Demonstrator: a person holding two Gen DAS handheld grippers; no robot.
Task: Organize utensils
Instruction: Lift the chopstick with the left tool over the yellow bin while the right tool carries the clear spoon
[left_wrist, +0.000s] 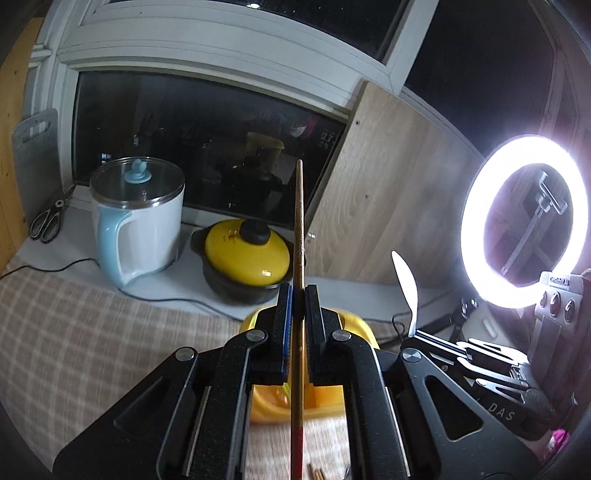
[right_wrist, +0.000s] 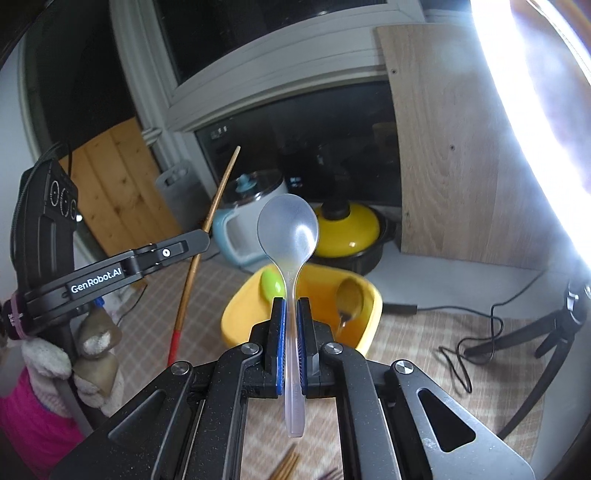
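Note:
My left gripper (left_wrist: 298, 295) is shut on a wooden chopstick (left_wrist: 300, 221) with a red lower end, held upright above the checked cloth; it also shows in the right wrist view (right_wrist: 218, 206), left of the spoon. My right gripper (right_wrist: 291, 306) is shut on the handle of a clear plastic spoon (right_wrist: 288, 229), bowl up; the spoon shows edge-on in the left wrist view (left_wrist: 406, 284). A yellow tray (right_wrist: 373, 314) lies just beyond both grippers and holds a green spoon (right_wrist: 272, 283) and a brown spoon (right_wrist: 349, 297).
A white-and-blue electric pot (left_wrist: 138, 225) and a yellow-lidded black pot (left_wrist: 245, 258) stand at the back by the window. Scissors (left_wrist: 46, 221) lie at far left. A ring light (left_wrist: 524, 221) stands at right. Cables (right_wrist: 465, 350) cross the cloth. More chopsticks (right_wrist: 286, 465) lie near me.

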